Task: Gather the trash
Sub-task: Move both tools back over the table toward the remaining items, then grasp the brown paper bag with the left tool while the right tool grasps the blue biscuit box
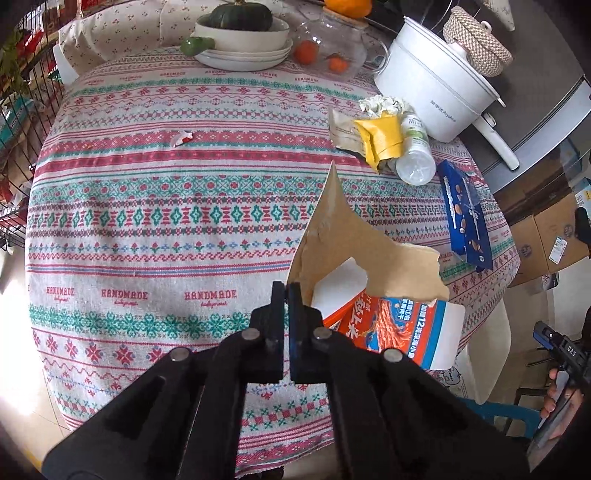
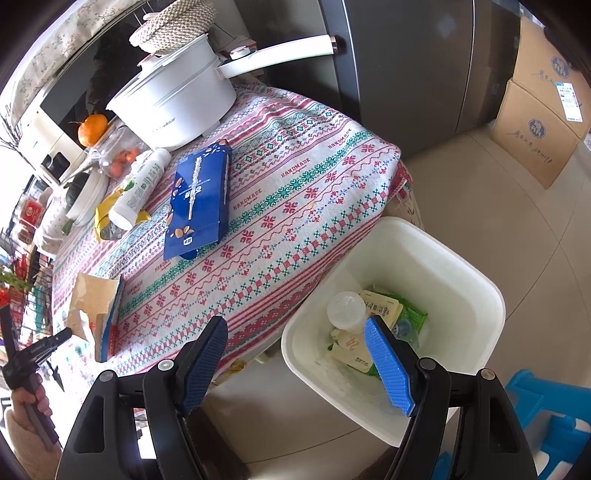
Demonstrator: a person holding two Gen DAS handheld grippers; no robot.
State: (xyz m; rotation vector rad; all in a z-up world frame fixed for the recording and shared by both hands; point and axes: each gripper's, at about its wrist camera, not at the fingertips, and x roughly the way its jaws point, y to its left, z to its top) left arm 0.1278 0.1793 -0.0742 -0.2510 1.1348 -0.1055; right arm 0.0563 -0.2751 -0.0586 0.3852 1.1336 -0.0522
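My left gripper [image 1: 287, 290] is shut on the torn brown flap of an orange and blue snack box [image 1: 399, 328] near the table's right front edge; the box also shows in the right wrist view [image 2: 98, 314]. My right gripper [image 2: 295, 332] is open and empty, above the gap between the table and a white trash bin [image 2: 461, 273] on the floor, which holds wrappers and a plastic cup [image 2: 346, 309]. On the table lie a blue box [image 1: 466, 218] [image 2: 199, 199], a white plastic bottle [image 1: 415, 153] [image 2: 142, 186], a yellow wrapper [image 1: 380, 138] and a small red and white scrap [image 1: 183, 138].
A white electric pot [image 1: 436, 92] [image 2: 173, 99] with a woven lid stands at the back right. A bowl with a green squash [image 1: 242, 29] and a glass jar with oranges [image 1: 328, 48] stand at the back. Cardboard boxes [image 2: 535, 122] and a blue stool [image 2: 550, 410] are on the floor.
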